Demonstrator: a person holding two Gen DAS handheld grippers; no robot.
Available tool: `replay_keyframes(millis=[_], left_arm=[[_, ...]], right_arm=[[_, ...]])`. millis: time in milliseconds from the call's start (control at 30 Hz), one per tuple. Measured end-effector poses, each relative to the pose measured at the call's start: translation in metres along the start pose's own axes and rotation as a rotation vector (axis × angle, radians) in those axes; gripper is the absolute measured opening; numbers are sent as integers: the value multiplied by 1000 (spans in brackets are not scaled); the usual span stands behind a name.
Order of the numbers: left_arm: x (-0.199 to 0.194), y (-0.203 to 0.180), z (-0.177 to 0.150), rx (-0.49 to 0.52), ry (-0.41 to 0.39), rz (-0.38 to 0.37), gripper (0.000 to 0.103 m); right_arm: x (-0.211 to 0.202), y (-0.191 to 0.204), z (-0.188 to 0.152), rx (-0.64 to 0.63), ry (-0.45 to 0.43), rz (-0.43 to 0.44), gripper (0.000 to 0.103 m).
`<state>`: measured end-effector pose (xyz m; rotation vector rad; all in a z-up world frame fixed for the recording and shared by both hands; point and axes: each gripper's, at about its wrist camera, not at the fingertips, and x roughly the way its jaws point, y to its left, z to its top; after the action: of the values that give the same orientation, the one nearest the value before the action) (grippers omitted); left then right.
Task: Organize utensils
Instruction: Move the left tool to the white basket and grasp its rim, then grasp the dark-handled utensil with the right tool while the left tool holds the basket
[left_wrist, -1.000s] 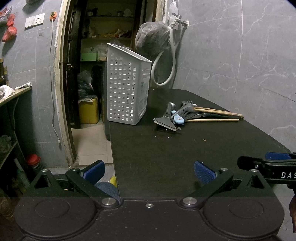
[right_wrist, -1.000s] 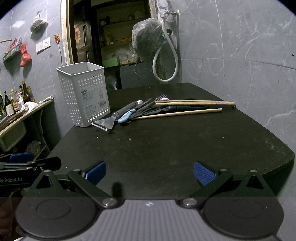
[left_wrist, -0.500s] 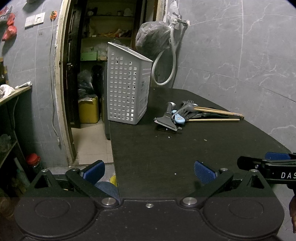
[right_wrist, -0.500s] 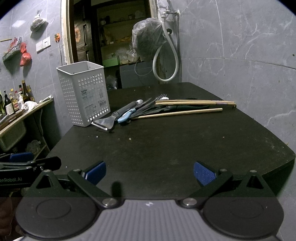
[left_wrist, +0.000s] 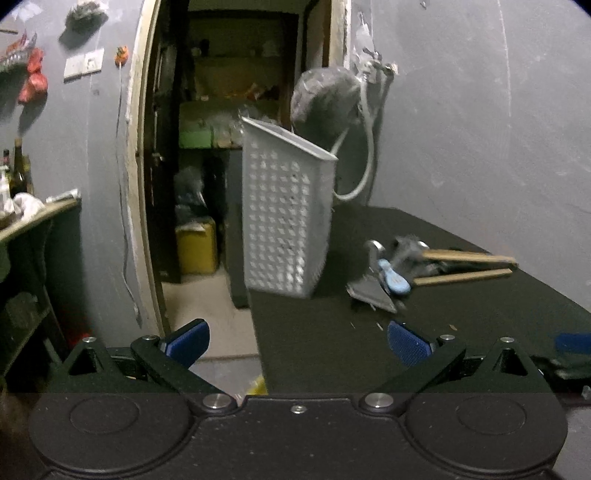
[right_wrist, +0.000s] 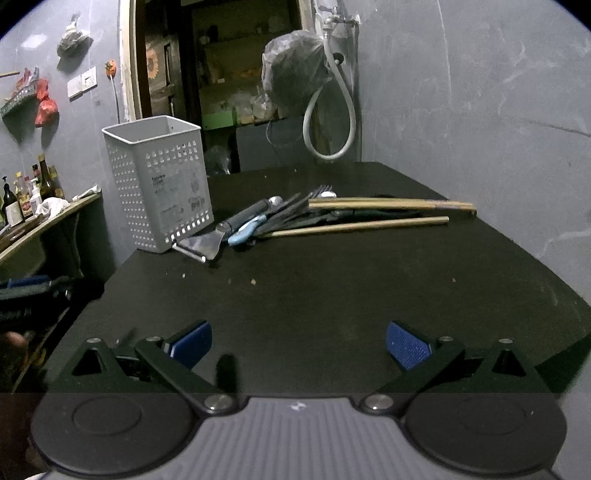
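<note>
A pile of utensils (right_wrist: 295, 218) lies on the black table (right_wrist: 332, 295): a metal spatula (right_wrist: 201, 245), a blue-handled tool (right_wrist: 245, 230), forks and long wooden handles (right_wrist: 369, 223). A white perforated basket (right_wrist: 162, 184) stands left of the pile. The pile (left_wrist: 399, 273) and basket (left_wrist: 286, 221) also show in the blurred left wrist view. My left gripper (left_wrist: 297, 341) is open and empty at the table's near left corner. My right gripper (right_wrist: 299, 343) is open and empty over the near table, well short of the pile.
A doorway with shelves (right_wrist: 229, 85) opens behind the table. A black bag (right_wrist: 295, 77) and a hose (right_wrist: 328, 122) hang on the grey wall. A side shelf with bottles (right_wrist: 26, 199) stands on the left. The table's left edge drops to the floor (left_wrist: 221, 332).
The left gripper has swung and moved closer to the basket, which now looks larger and blurred. The right gripper has moved slightly forward. Both stay open and empty.
</note>
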<state>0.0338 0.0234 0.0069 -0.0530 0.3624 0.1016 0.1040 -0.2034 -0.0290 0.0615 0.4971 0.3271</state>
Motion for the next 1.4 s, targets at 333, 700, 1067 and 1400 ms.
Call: replay_keyframes(millis=[333,700,1067,1400], left_arm=[[68,34,39,9,-66,-10,102],[120,41,60,59,-103,-125,102],[147,46,60,39,-73,-228,76],[142,58,66,81,-19,-305,76]], right_arm=[[22,16,18,-99,-69,10,103],[66,43,61,-202,-98,-54,103],[91,67,79,-177,-73,-165,103],[67,68,81,-104,-150,-287,103]])
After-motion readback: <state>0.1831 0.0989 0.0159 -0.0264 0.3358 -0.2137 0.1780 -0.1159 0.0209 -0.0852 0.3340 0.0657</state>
